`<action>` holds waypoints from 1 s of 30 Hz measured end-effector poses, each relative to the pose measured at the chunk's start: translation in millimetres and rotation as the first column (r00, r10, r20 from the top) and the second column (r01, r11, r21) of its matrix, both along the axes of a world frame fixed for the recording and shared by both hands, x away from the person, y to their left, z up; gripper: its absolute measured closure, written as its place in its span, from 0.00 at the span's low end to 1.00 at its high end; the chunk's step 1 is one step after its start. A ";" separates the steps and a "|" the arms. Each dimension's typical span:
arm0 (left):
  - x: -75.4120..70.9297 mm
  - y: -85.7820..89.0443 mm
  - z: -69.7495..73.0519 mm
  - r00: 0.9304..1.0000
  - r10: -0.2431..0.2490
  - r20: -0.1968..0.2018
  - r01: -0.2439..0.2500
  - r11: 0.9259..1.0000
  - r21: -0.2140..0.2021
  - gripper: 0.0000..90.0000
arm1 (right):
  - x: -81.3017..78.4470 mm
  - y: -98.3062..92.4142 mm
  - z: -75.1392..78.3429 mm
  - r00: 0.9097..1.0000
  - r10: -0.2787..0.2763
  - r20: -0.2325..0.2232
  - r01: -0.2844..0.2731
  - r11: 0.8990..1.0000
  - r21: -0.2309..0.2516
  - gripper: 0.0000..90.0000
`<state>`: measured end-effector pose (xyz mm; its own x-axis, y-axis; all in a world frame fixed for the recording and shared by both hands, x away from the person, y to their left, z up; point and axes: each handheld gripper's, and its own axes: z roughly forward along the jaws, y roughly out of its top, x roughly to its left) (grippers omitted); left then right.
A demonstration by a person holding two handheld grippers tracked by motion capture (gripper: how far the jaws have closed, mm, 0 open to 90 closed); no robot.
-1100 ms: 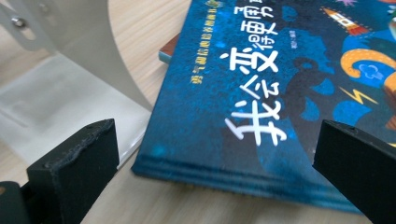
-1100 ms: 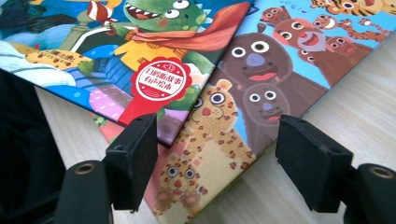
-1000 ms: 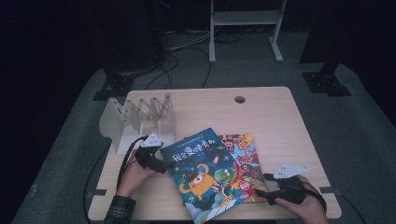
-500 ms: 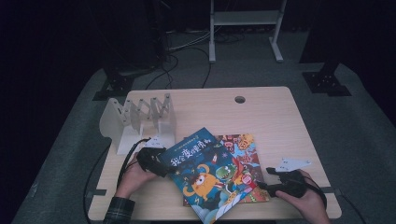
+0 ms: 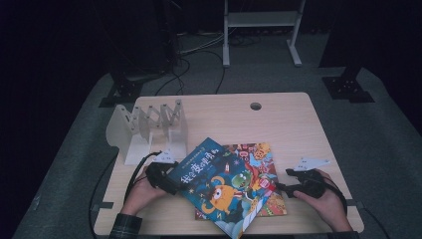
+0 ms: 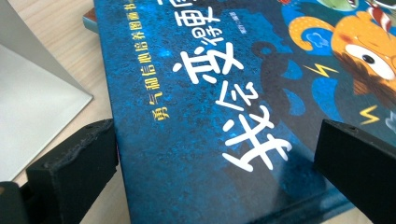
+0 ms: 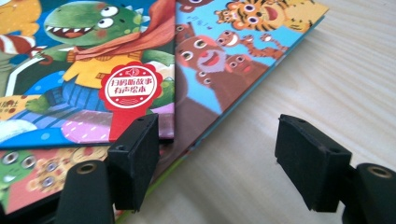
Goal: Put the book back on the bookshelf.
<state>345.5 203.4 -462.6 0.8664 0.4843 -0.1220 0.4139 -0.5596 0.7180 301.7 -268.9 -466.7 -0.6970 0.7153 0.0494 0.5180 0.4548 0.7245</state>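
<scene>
We see the blue book (image 5: 219, 191) lying on the counter (image 5: 288, 129), over another picture book (image 5: 259, 159). Its corner sits between the open left hand-held gripper (image 6: 215, 154), and the open right hand-held gripper (image 7: 219, 149) stands just beside the books' edge, holding nothing.

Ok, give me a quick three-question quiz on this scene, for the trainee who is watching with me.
1. True or false: the blue book lies partly on top of the other picture book.
2. In the high view, the white rack stands: A) left of the books, B) right of the books, C) on the books.
3. Are the jaws of the left hand-held gripper open or shut?

Key: 1 true; 2 A; 3 open, at the blue book's edge.
</scene>
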 end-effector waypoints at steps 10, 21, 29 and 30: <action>-4.2 1.7 0.0 1.000 -0.017 -0.004 0.017 1.000 0.000 0.00 | 22.9 -0.6 -1.4 0.999 -0.036 0.004 0.036 0.999 0.008 0.34; -17.2 2.2 -0.2 0.999 -0.046 -0.016 0.046 0.999 -0.018 0.00 | 52.7 -0.7 -2.3 0.995 -0.101 0.007 0.101 0.995 0.009 0.36; -26.4 -4.0 0.1 0.996 -0.085 -0.026 0.085 0.996 -0.022 0.00 | 72.3 -1.0 -2.6 0.988 -0.152 0.020 0.152 0.988 0.005 0.40; -27.1 -4.8 -0.2 0.995 -0.094 -0.029 0.093 0.995 -0.029 0.00 | 74.6 -1.6 -2.3 0.987 -0.160 0.018 0.160 0.987 0.004 0.40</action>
<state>318.5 198.6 -462.8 0.9033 0.3975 -0.1614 0.3828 -0.5767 0.7217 376.3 -270.5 -469.0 -0.5746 0.8175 0.0399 0.5707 0.3652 0.7355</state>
